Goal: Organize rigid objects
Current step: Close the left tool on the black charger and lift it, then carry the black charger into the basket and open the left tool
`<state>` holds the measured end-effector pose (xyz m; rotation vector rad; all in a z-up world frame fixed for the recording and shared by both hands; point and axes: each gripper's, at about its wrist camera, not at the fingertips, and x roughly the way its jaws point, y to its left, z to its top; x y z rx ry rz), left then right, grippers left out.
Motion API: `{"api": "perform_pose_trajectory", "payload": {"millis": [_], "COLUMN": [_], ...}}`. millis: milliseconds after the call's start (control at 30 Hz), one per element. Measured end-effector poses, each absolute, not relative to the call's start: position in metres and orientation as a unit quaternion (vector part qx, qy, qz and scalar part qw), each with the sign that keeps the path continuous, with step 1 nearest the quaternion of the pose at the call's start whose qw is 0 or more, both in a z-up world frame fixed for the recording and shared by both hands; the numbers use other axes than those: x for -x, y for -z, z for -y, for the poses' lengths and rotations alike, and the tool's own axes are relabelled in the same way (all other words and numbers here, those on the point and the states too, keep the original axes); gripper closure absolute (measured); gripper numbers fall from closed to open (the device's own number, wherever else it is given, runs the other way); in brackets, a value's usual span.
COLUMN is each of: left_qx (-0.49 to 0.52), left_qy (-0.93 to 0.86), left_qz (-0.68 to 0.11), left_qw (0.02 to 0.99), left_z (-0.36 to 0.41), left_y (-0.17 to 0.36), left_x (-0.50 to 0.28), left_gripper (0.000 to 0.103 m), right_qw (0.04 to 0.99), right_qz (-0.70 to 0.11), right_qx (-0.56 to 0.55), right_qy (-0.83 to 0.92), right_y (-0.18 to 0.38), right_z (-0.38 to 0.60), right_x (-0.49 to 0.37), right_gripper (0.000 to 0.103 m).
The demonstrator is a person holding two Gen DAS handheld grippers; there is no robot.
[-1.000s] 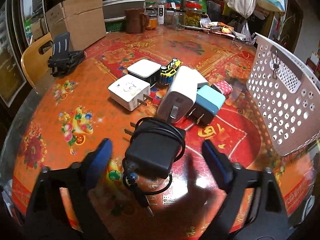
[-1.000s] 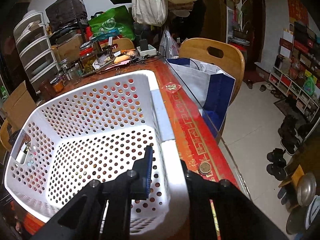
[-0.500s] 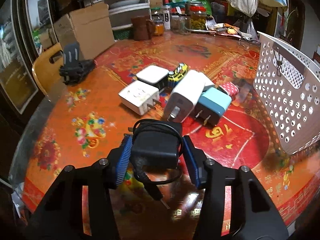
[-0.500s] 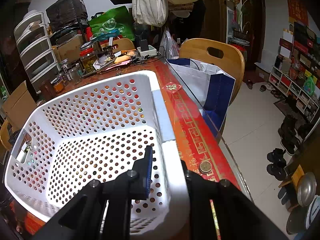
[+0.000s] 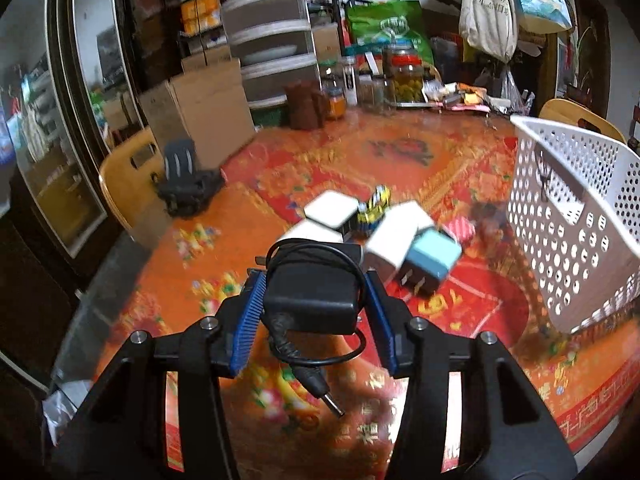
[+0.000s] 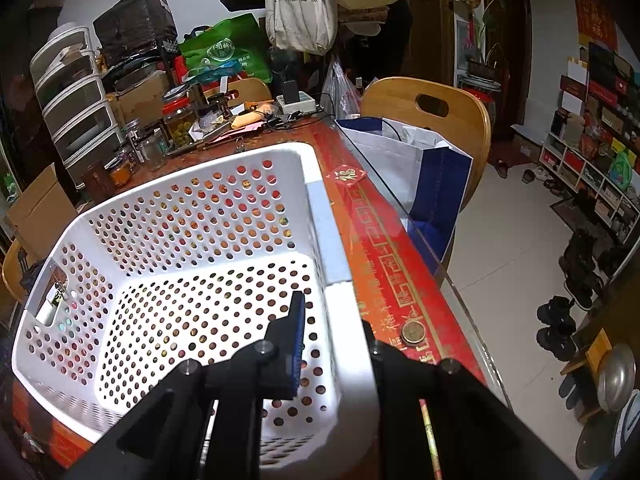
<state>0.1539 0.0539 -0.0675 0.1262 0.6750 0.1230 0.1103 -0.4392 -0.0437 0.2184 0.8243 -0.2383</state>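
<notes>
cluttered home dining room: pickle jars (image 6: 181,122), wooden chair (image 6: 430,120) (shoes (image 6: 560,328) on floor).

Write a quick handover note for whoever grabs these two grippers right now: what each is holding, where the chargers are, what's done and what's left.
Left gripper: shut on the black adapter, lifted off the table, its cable and barrel plug dangling below.
Right gripper: shut on the white basket by its near-right wall, steadying it.
Basket: nothing inside it.
On the red tablecloth: two white chargers, a blue charger, a small yellow toy car and other small items.
Left: drop the black adapter into the basket, then move the rest over.
</notes>
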Motion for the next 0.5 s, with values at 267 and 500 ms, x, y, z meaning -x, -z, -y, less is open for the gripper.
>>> {"api": "perform_pose_trajectory", "payload": {"millis": [267,500], "left_qx": [-0.120,-0.162], "left_qy": [-0.089,-0.065], "left_qz": [-0.297,-0.262], "left_qw": [0.943,0.949], "left_z": [-0.029,0.022], "left_y": [0.023,-0.016], "left_x": [-0.173,-0.182], "left_gripper": [0.056,0.056], "right_qw": [0.904,0.905], "right_qz": [-0.399,-0.397], "right_qx": [-0.102,-0.098], "right_qy": [0.115,0.114], "right_y": [0.043,0.044], "right_z": [0.439,0.438], "right_x": [-0.111,-0.112], "right_gripper": [0.091,0.091]}}
